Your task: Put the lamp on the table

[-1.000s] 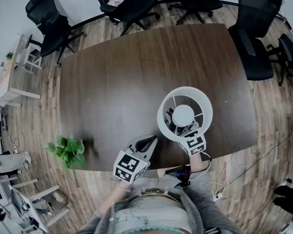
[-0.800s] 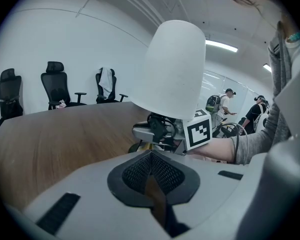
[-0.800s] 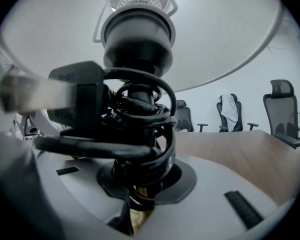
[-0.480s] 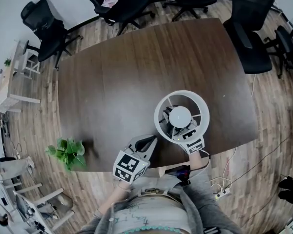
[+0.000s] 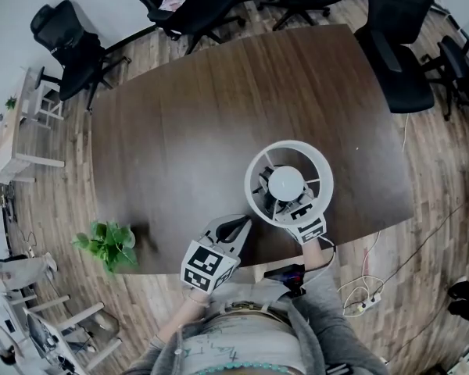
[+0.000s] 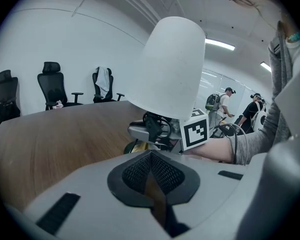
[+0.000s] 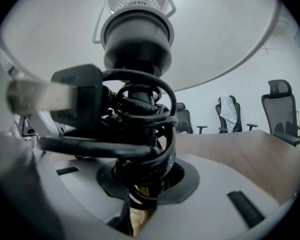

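— Two grippers, quick: what's each one doing?
— My right gripper is clamped on the lamp, jaws closed round its brass stem below the socket. Black cord is coiled round that stem, and the plug sticks out toward the left of the right gripper view.
— And the left?
— My left gripper has its jaws pressed together, nothing between them. It's at lower centre of the head view, tips just over the near edge of the table.
— Where's the lamp?
— Over the lower right part of the dark wooden table, close to the near edge, just right of the left gripper. Upright. From above, the white shade reads as a ring with spokes, bulb in the middle. Can't tell if the base touches the tabletop; the shade covers it.
— Anything else?
— Potted plant on the floor at lower left, beside the table's corner. Black office chairs along the top of the frame. Two people stand far back at the right of the left gripper view.
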